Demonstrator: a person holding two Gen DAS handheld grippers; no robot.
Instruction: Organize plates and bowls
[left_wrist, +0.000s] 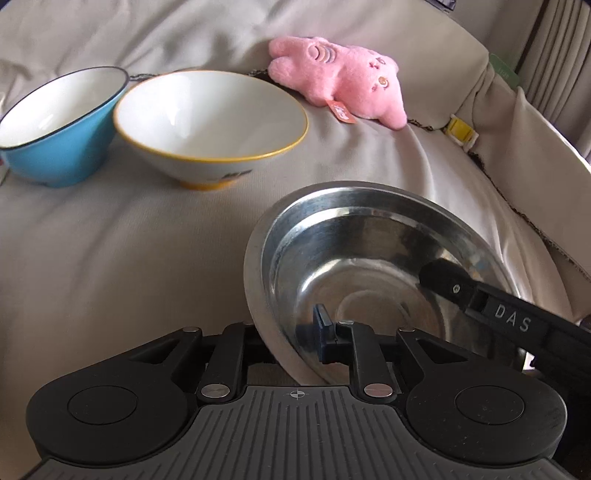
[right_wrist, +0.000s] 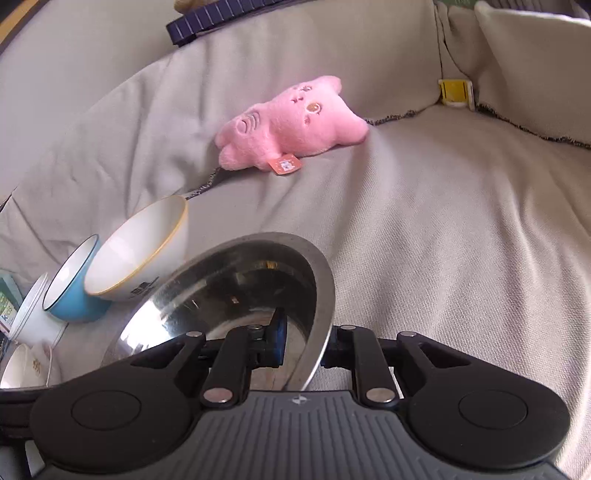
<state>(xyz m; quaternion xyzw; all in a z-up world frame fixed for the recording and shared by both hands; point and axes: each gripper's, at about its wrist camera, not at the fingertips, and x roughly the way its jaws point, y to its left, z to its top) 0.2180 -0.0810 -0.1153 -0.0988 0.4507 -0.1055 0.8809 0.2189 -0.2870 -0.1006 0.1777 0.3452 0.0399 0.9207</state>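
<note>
Nearest to me, both grippers clamp the steel bowl (left_wrist: 369, 266) by opposite sides of its rim. My left gripper (left_wrist: 295, 343) pinches the near-left edge, one blue pad inside the wall and the other finger hidden behind it. My right gripper (right_wrist: 299, 343) is clenched on the other edge, its finger reaching into the bowl from the right in the left wrist view. The bowl is tilted between them, just above the beige sofa cover (left_wrist: 110, 258); I cannot tell whether its underside touches the fabric.

Beyond it stand the white bowl with the yellow rim (left_wrist: 210, 122) and, touching its side, the blue bowl (left_wrist: 59, 125), both upright. Further left in the right wrist view are more white dishes (right_wrist: 29, 314), partly cut off. The pink plush toy (right_wrist: 291, 122) lies at the back, well apart.

I judge the step to be carrying the steel bowl toward the others. To do it well I would level the bowl, keep both grips even so it does not twist, and come in clear of the yellow rim.
</note>
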